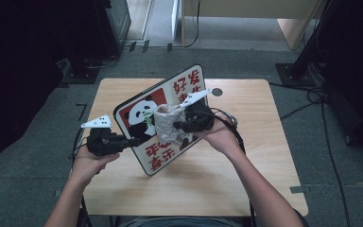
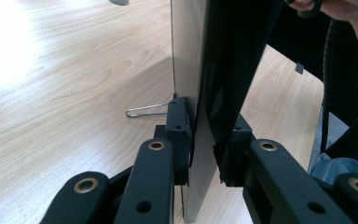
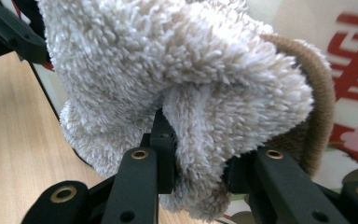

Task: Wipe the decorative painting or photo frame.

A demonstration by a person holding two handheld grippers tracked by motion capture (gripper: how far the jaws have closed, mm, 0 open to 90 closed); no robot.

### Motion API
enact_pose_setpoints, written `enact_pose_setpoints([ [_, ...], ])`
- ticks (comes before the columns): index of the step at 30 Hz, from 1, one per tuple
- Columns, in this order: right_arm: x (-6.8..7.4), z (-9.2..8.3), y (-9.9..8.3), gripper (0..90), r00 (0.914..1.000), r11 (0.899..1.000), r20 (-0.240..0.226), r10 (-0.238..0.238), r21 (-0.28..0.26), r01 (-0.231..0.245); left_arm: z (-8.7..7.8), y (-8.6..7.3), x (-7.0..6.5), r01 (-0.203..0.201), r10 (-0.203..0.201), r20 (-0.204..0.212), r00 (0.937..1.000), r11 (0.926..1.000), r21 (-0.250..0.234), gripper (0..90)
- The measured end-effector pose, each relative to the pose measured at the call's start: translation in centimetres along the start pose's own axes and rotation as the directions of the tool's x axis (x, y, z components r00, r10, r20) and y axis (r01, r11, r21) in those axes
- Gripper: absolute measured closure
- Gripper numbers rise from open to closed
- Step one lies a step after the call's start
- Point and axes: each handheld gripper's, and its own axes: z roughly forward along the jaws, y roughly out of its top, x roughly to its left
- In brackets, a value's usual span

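Two tools, one job: wiping a board. Light wooden table point(image 1: 274, 142) carries nothing of the work directly; the flat rectangular panda sign board w/ red characters point(image 1: 144, 113) is held tilted above it, lower-left edge clamped by left tool point(image 2: 205, 149). Fluffy cream-and-tan cloth point(image 3: 177, 70) is bunched & pinched in right tool point(image 3: 198, 172), pressed on board's face near centre. Small wire clip point(image 2: 144, 111) lies on table. Best practice: keep left grip firm, sweep cloth w/ even pressure, avoid levering board.
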Motion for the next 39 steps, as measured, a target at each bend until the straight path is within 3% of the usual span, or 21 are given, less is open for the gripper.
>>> enact_pose_setpoints([
  [13,0.1,1.4,-2.4,70.3,0.9998,1.000,0.018,-0.003,0.014,0.003,0.0,0.0,-0.1,0.001,-0.001,0.000,1.0000,1.0000,0.003,77.8],
  [33,0.6,3.4,-5.5,70.3,0.9995,0.999,-0.001,0.031,0.038,-0.031,-0.1,-0.1,-0.1,-0.002,0.002,0.001,1.0000,1.0000,0.005,77.6],
  [39,0.9,4.3,-6.8,69.9,0.9995,0.997,-0.002,0.033,0.073,-0.032,0.0,0.0,-0.1,0.001,-0.001,0.004,1.0000,1.0000,0.005,77.5],
])
